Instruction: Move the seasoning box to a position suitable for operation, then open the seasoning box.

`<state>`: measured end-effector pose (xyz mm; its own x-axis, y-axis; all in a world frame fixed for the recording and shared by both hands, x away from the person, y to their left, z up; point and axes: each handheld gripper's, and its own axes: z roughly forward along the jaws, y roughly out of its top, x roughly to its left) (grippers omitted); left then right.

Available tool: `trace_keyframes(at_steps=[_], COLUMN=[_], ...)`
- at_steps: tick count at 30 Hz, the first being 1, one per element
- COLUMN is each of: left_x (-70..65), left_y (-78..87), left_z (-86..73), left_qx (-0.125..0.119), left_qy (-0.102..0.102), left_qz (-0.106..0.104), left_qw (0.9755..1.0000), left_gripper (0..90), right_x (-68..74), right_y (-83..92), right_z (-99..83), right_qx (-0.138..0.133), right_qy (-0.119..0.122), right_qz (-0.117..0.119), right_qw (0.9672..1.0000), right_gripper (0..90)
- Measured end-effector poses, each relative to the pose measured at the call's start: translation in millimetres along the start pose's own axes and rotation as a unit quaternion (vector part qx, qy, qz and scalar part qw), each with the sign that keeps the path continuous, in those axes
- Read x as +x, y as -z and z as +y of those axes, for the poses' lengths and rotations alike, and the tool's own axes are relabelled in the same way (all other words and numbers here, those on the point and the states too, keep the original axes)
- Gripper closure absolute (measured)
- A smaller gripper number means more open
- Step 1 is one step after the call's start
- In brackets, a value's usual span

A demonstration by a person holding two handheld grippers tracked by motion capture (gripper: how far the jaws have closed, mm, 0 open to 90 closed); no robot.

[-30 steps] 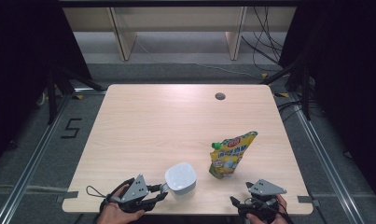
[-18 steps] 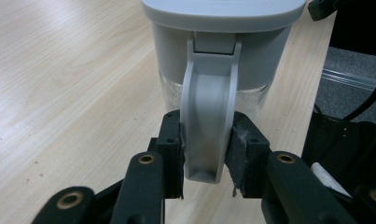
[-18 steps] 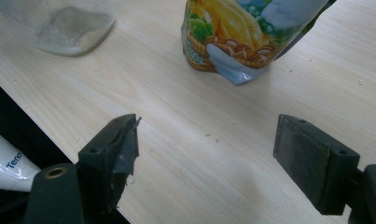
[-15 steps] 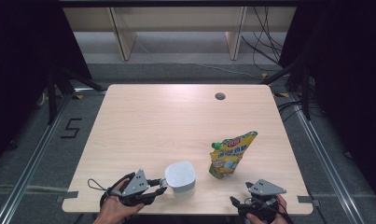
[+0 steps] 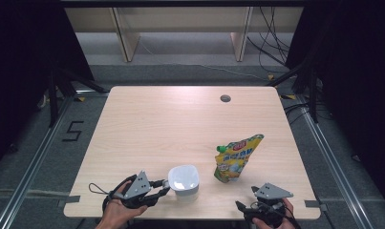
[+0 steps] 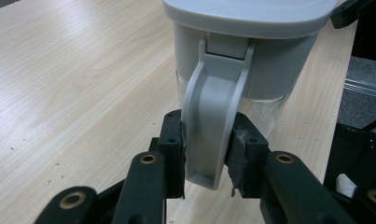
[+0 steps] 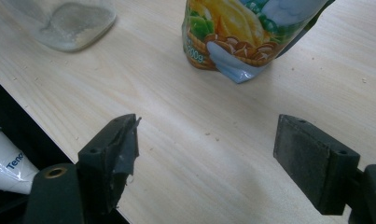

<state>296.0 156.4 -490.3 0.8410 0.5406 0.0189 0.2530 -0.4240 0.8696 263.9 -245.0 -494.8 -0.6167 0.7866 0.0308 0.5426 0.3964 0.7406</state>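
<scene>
Both hands [image 5: 118, 202] low at table edge [image 5: 190, 218]

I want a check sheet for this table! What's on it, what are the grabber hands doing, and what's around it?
Surface: pale wooden table with a round hole near the far edge.
Job's things: grey-lidded jug standing near the front edge; its handle sits between the left gripper's jaws.
Clutter: colourful spouted pouch standing right of the jug.
Grippers: left gripper shut on the handle; right gripper open, nothing between its jaws.
Cables: a black loop trails from the left gripper; wires lie on the floor behind.
Surroundings: grey floor, a "5" mark, wooden shelf legs behind.
</scene>
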Motion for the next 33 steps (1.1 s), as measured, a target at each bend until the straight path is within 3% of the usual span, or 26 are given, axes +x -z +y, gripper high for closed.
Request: trace_keyframes(at_steps=[6,9,11,14,15,21,23,25,27,29,32,33], left_x=[-3.7,-7.8,-6.3,-8.0,-7.0,-6.3,-5.7,-5.4,-4.7,-1.2,1.7,5.1], left_y=[-2.1,-7.1,-8.2,-8.9,-8.4,-9.9,-9.2,-8.8,-8.6,-4.3,-0.6,3.4], left_z=[-0.2,2.4,2.6,2.4,3.0,2.7,3.3,3.0,2.9,3.3,4.3,6.0], left_qx=[-0.004,-0.005,-0.004,-0.011,-0.006,-0.008,-0.002,0.001,0.001,0.01,0.008,0.021], left_qy=[0.0,-0.015,-0.009,-0.011,-0.024,-0.01,-0.016,-0.017,-0.01,0.012,0.02,0.014], left_qz=[-0.019,-0.038,-0.041,-0.036,-0.036,-0.029,-0.031,-0.026,-0.025,-0.044,-0.05,-0.056], left_qw=[0.9998,0.9992,0.9991,0.9992,0.999,0.9995,0.9994,0.9995,0.9996,0.9989,0.9985,0.9981], left_gripper=[68.8,68.7,68.7,68.3,68.2,68.1,67.5,63.0,51.6,44.2,40.7,36.2], right_x=[-0.4,-0.4,0.4,0.2,0.2,-0.6,-0.7,-0.2,-0.3,-0.6,0.2,-1.3], right_y=[0.0,0.7,1.0,1.3,1.2,0.4,1.1,0.6,1.3,1.6,1.3,0.3], right_z=[-0.4,-0.9,-1.1,-1.3,-1.3,-1.0,-1.2,-1.5,-1.3,-1.2,-1.2,-1.0], right_qx=[-0.001,-0.001,0.001,0.001,0.0,0.0,-0.001,0.001,0.002,-0.001,0.001,0.0], right_qy=[0.001,-0.001,-0.005,-0.006,-0.007,0.003,-0.002,-0.013,-0.01,-0.002,-0.005,0.004], right_qz=[0.0,0.0,0.0,0.0,0.0,0.0,-0.001,0.005,0.001,-0.002,0.0,-0.001], right_qw=[1.0,1.0,1.0,1.0,1.0,1.0,1.0,0.9999,0.9999,1.0,1.0,1.0], right_gripper=[23.0,23.0,23.0,23.0,23.0,23.0,23.0,23.0,23.0,23.0,23.0,23.0])
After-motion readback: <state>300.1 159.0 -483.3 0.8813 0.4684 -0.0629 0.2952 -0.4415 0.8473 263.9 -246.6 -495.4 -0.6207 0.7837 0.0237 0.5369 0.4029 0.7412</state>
